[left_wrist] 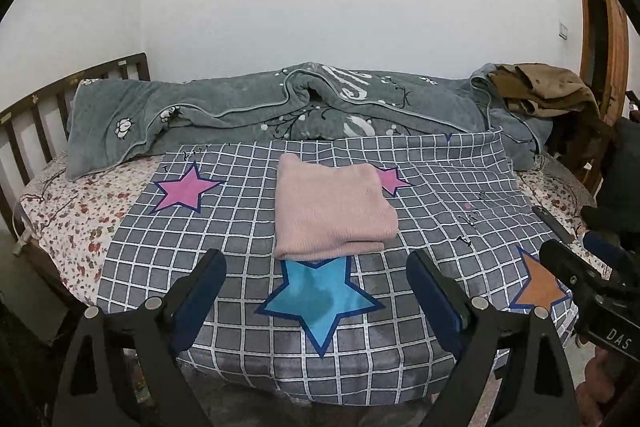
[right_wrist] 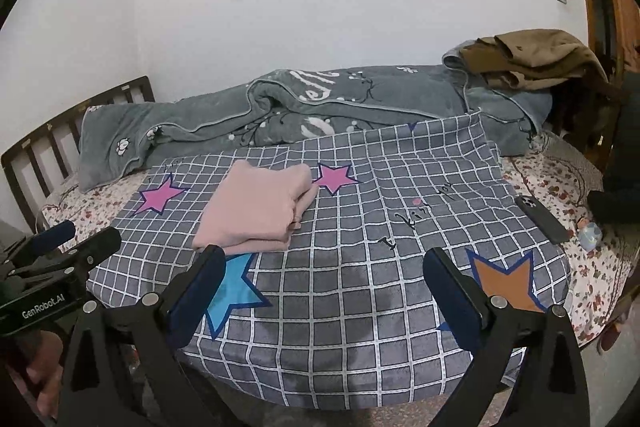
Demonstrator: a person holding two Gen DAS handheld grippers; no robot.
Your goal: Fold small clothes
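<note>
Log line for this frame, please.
pink garment: folded, on checked blanket | left tool: open, empty | right tool: open, empty

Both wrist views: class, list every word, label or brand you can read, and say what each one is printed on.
"DAS": on the right gripper's black body, left wrist view.
"GenRobot.AI": on the left gripper's black body, right wrist view.
White lettering on the grey-green blanket: folded over, unreadable.
Small black script on the checked sheet: too small to read.
</note>
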